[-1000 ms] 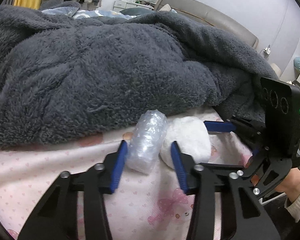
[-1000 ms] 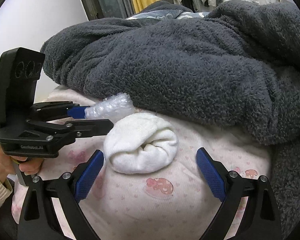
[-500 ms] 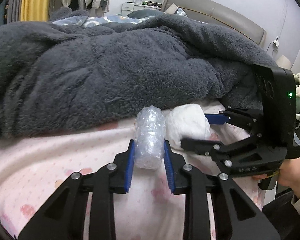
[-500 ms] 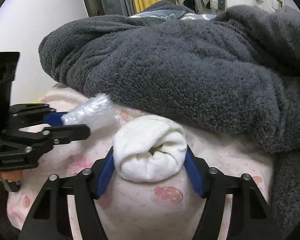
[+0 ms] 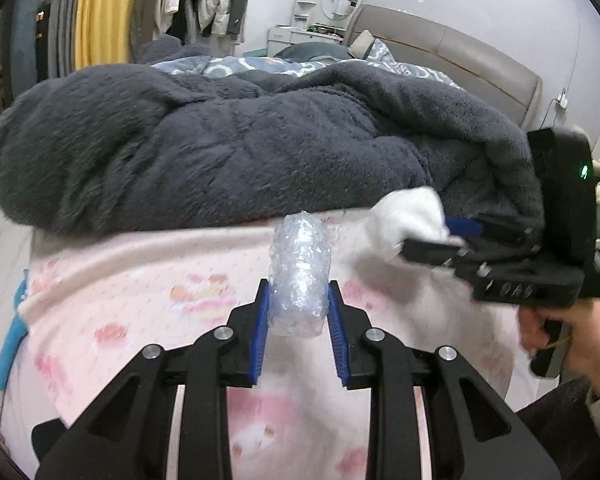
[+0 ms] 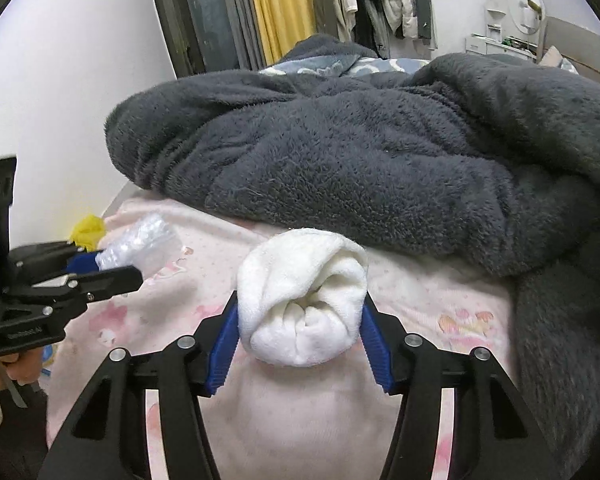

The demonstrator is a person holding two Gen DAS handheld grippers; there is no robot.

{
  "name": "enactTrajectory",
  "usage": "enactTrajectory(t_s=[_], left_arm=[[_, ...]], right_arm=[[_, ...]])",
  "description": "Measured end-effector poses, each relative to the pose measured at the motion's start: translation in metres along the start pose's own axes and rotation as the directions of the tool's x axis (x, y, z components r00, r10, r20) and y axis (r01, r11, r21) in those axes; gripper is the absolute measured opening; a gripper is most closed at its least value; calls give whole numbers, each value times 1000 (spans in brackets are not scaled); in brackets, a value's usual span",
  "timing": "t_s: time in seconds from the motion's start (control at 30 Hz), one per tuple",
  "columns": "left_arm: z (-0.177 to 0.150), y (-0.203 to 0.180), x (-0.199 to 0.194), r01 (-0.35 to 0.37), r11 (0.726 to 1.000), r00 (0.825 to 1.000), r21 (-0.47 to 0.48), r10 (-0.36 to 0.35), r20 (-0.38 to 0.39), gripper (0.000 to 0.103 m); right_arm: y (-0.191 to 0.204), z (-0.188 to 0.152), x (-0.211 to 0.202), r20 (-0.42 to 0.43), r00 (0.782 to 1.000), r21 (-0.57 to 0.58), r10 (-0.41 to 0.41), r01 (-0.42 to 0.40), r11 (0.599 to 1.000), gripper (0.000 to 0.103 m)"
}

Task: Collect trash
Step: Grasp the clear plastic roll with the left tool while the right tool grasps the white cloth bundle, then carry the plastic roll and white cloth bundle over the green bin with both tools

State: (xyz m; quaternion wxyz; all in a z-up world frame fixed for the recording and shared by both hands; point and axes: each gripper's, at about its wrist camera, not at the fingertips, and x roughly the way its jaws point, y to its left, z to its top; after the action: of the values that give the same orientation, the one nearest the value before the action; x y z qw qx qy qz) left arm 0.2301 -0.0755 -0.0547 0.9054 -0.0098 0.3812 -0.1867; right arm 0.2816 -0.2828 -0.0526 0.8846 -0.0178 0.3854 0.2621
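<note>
My left gripper (image 5: 298,312) is shut on a crumpled clear plastic wad (image 5: 299,276) and holds it above the pink patterned bed sheet (image 5: 140,300). My right gripper (image 6: 300,340) is shut on a rolled white sock ball (image 6: 302,300), also lifted off the sheet. In the left wrist view the right gripper (image 5: 452,236) shows at the right with the white ball (image 5: 408,216). In the right wrist view the left gripper (image 6: 96,268) shows at the left with the plastic wad (image 6: 140,244).
A thick dark grey fleece blanket (image 5: 240,148) is heaped across the bed behind both grippers. A yellow object (image 6: 87,229) lies past the bed's left edge. A padded headboard (image 5: 460,56) and hanging clothes (image 6: 380,0) stand far back.
Both grippers closed, the left on the plastic wad and the right on the white sock ball. Both have since lifted and drawn back from the blanket with their loads.
</note>
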Motion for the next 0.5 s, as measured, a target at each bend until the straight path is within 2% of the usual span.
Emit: enactTrajectory(t_s=[0.23, 0.5], left_arm=[[-13, 0, -31, -52, 999, 998, 12, 52, 21, 30], [-35, 15, -66, -150, 988, 988, -22, 151, 14, 30]], right_arm=[[7, -12, -30, 17, 1000, 21, -9, 8, 1000, 57], [41, -30, -55, 31, 999, 28, -9, 8, 1000, 57]])
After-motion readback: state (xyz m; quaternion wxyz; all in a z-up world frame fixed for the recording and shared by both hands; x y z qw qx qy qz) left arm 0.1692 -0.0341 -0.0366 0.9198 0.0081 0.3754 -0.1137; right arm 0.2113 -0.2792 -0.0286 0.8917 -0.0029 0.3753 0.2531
